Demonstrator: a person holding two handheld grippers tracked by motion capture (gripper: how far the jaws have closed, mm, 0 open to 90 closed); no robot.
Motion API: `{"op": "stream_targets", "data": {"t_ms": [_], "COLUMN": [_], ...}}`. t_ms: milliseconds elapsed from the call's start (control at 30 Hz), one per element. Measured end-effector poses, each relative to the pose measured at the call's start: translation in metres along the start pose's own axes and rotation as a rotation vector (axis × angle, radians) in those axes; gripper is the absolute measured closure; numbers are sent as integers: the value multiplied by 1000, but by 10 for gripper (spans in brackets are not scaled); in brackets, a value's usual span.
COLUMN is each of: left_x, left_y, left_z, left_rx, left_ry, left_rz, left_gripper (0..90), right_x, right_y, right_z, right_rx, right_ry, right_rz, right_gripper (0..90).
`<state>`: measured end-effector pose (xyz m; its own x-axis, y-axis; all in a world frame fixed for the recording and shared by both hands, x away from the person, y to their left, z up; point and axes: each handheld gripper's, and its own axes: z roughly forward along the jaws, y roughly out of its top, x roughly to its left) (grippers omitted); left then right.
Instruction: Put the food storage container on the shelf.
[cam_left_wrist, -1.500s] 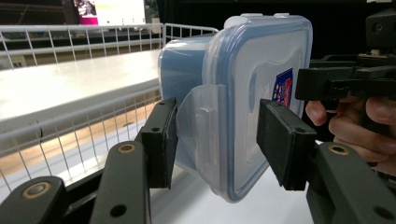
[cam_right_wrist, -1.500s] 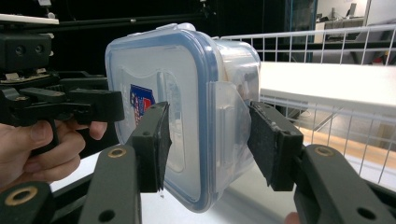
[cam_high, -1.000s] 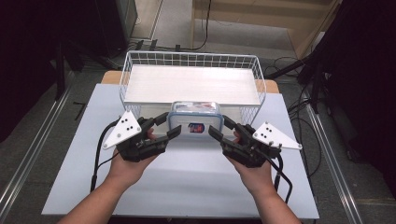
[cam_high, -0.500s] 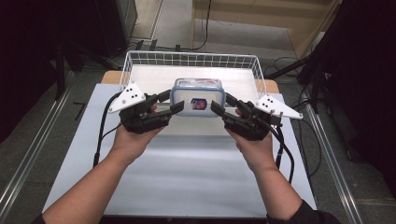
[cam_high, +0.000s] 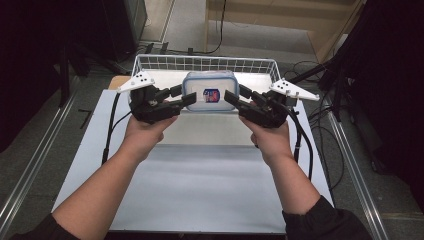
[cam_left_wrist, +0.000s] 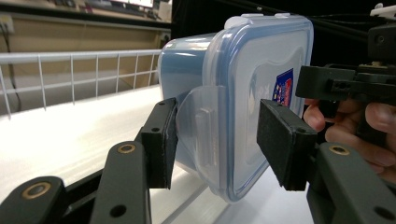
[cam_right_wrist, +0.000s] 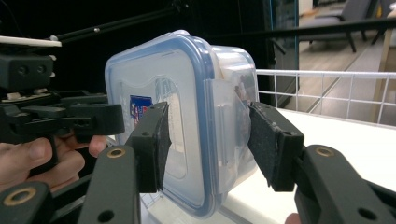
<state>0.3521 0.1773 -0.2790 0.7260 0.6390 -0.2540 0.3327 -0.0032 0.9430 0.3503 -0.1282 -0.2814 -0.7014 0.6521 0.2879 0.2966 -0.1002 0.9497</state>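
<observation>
A clear plastic container (cam_high: 209, 91) with a blue-rimmed lid and a red and blue label hangs in the air over the front edge of the white wire basket (cam_high: 200, 62). It is tipped so that its lid faces the person. My left gripper (cam_high: 183, 95) is shut on its left side clip, and my right gripper (cam_high: 236, 94) is shut on its right side clip. In the left gripper view the container (cam_left_wrist: 233, 93) sits between the pads of that gripper (cam_left_wrist: 215, 144). In the right gripper view the container (cam_right_wrist: 177, 107) is clamped the same way by that gripper (cam_right_wrist: 208, 140).
The basket has a white floor and stands at the far end of the white table board (cam_high: 200, 190). Its wire wall (cam_left_wrist: 70, 70) runs behind the container. Black cables trail from both grippers. Metal rails (cam_high: 30, 165) flank the table.
Both grippers have raised the container off the table and carried it away from the person, from just in front of the basket to above its front rim.
</observation>
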Motion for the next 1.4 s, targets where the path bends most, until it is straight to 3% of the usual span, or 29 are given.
{"op": "stream_targets", "data": {"t_ms": [33, 67, 167, 333, 433, 467, 833, 900, 1000, 1400], "left_x": [0, 5, 8, 17, 21, 24, 32, 38, 43, 42], "left_y": [0, 2, 5, 13, 14, 16, 21, 22, 22, 29], "left_z": [0, 2, 3, 8, 11, 13, 20, 23, 24, 27], "left_rx": [0, 17, 34, 66, 82, 95, 162, 186, 203, 245], "left_ry": [0, -13, -16, -31, -31, -30, -19, -36, -50, -29], "left_rz": [0, -37, -55, -124, -147, -170, -229, -290, -330, -378], "left_gripper": [496, 497, 497, 509, 508, 507, 508, 508, 508, 507], "right_x": [-1, -2, -4, -15, -18, -23, -36, -38, -41, -46], "right_y": [2, 3, 6, 11, 12, 12, 14, 14, 17, 18], "right_z": [1, 2, 5, 11, 14, 16, 26, 27, 28, 29], "right_rx": [8, 16, 32, 86, 99, 125, 193, 201, 220, 254], "right_ry": [-1, 1, -4, 17, 16, 29, 39, 43, 50, 61], "right_rz": [9, 20, 36, 123, 147, 179, 268, 295, 319, 386], "right_gripper": [513, 514, 517, 523, 524, 532, 535, 542, 552, 551]}}
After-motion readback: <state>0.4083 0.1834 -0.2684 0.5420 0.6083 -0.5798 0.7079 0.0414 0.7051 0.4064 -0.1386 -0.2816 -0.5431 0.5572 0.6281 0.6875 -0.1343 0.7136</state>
